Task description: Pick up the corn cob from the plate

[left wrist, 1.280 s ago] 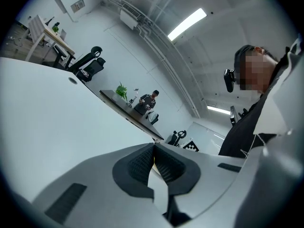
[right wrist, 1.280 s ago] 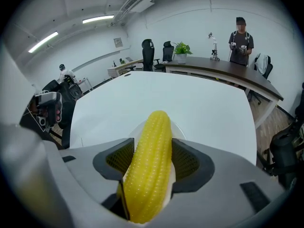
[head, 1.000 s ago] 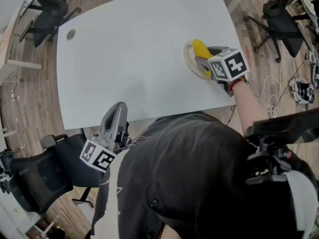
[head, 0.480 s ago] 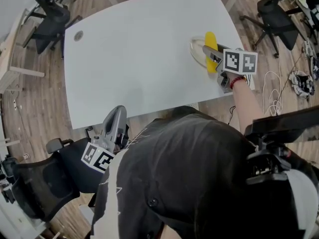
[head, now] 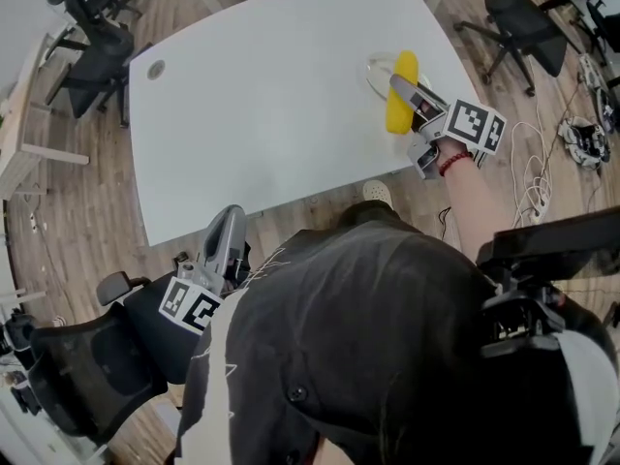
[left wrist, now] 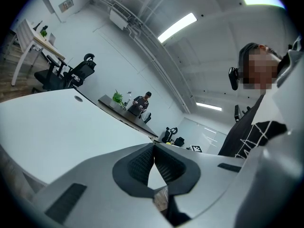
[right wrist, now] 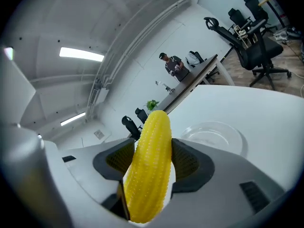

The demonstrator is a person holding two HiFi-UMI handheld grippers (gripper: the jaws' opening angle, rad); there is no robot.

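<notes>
Right tool, nearly level, grasped the cob, plate just ahead; left tool, level, was clenched empty.

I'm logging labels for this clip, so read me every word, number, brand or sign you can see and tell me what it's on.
No word or number can be read in any view.
Left marker cube and right marker cube: black-and-white square patterns only, no letters.
Wall sign: too small to read.
Corn and plate: no print.
</notes>
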